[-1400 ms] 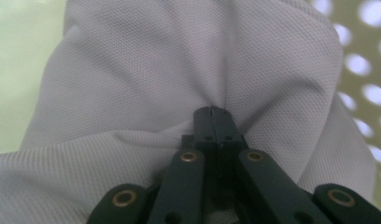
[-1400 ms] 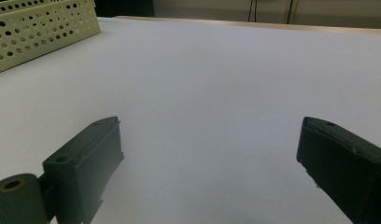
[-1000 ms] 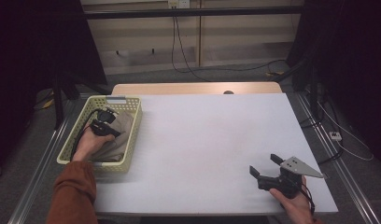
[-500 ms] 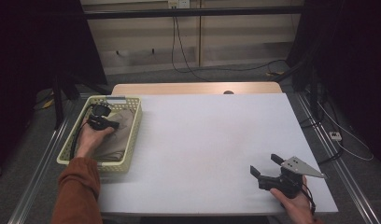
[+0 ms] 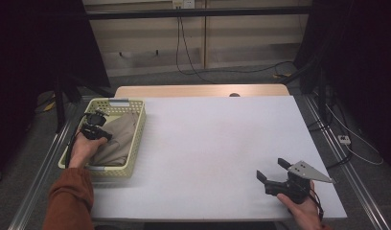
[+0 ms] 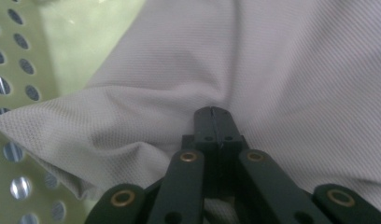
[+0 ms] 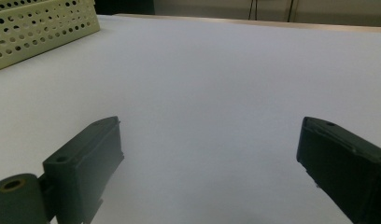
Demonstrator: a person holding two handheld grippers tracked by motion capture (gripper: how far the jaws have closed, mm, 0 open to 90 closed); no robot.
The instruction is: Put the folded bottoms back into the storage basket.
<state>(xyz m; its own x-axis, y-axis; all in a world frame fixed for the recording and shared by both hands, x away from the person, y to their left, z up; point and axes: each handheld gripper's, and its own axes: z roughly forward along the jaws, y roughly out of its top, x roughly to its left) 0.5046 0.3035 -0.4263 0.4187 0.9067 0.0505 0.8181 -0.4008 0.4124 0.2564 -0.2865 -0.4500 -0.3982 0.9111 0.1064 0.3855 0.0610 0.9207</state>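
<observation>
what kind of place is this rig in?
Probably a lab or recording bay, not a home: a white table on metal framing, dark curtains at the sides, loose cables on the floor. A perforated basket of beige cloth sits on it.

Beige cloth (image 6: pixel 282 60), fine woven texture; pale yellow-green perforated basket (image 5: pixel 136 139); white table (image 5: pixel 217 143); black tongs (image 6: pixel 212 114).

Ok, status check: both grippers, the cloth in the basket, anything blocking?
Left gripper shut on beige cloth inside yellow basket. Right gripper open, low over white table. Nothing in the way.
</observation>
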